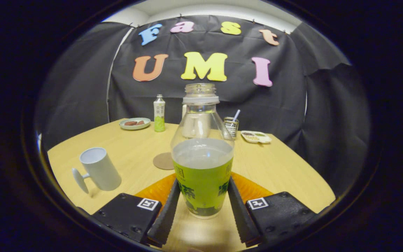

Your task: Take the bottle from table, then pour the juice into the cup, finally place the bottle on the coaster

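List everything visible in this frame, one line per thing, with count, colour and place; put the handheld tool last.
bottle: 1, clear with green label, uncapped, partly full, between the fingers
cup: 1, white, handled, on the table beside the bottle, tilted in this view
coaster: 1, brown, round, just behind the bottle
mat: 1, orange, under the bottle
small bottle: 1, white and green, far side of the table
plate: 1, pale green, holds brown pieces, next to the small bottle
holder: 1, clear, holds a straw, far side
tray: 1, white, compartmented, next to the holder
table: 1, light wood
tongs: 1, fingers against both sides of the bottle
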